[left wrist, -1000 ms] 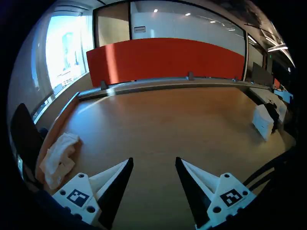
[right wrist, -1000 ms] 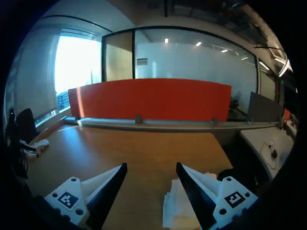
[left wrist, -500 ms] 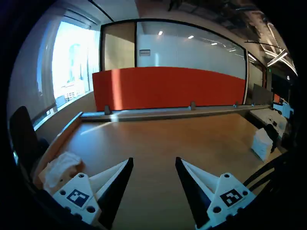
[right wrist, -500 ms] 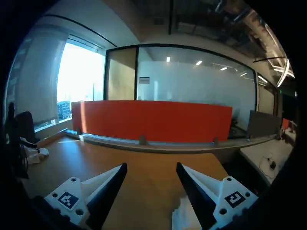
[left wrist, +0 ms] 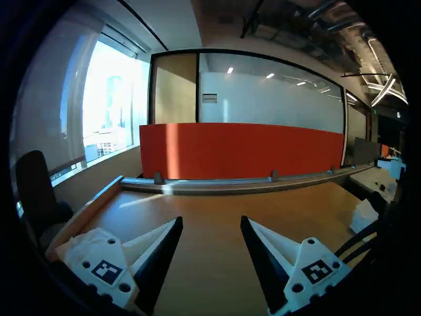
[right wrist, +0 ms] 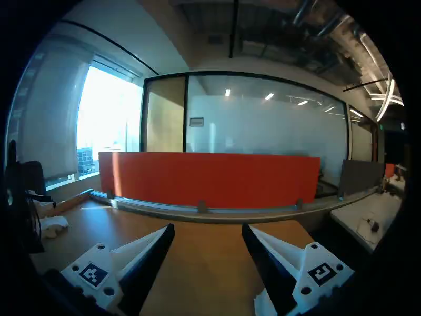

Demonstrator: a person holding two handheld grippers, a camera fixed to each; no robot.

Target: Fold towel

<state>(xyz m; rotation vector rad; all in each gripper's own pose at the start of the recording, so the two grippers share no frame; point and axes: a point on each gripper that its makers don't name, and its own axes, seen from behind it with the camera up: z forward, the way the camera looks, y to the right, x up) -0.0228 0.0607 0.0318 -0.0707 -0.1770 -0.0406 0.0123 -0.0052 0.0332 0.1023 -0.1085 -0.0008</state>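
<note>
Wooden desk [left wrist: 221, 208], left gripper [left wrist: 210, 218] and right gripper [right wrist: 208, 226] both spread, empty, crumpled towel [left wrist: 71, 243] by the left's finger (far off in right gripper view).

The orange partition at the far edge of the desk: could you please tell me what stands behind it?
Behind the orange partition rise a frosted glass wall and, left of it, a tan panel. The partition covers their lower parts and anything at floor level.

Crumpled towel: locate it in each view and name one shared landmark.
Left gripper view: crumpled towel at lower left, at the left edge of the table.
Right gripper view: far left, small, lying on the table.
Shared landmark: the orange divider along the table's far side.
</note>
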